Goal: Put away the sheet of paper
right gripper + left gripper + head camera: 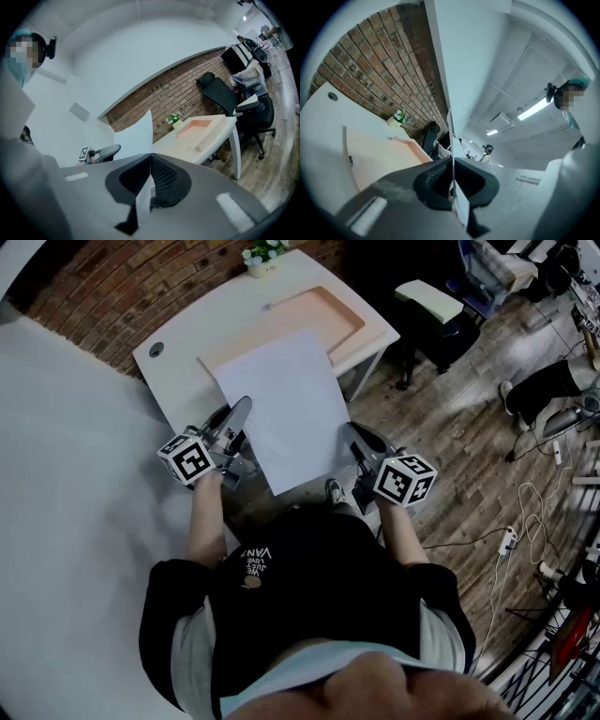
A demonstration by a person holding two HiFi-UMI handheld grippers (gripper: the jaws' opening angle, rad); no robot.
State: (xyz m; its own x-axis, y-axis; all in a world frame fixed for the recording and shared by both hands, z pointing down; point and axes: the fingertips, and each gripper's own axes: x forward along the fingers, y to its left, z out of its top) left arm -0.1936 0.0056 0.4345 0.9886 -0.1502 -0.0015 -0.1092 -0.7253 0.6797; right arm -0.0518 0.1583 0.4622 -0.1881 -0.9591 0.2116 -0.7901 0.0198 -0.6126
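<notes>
Jaws on paper (284, 413), apparently above desk (192, 348)

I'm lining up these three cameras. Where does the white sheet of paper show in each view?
Head view: white sheet of paper at centre, over the near part of the white desk.
Left gripper view: edge-on at bottom centre, clamped in the jaws.
Right gripper view: rising left of centre from the jaws.
Shared landmark: small white pot with a green plant at the desk's far edge.

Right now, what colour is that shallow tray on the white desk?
Pale peach-pink; the tray shows best in the head view.
</notes>
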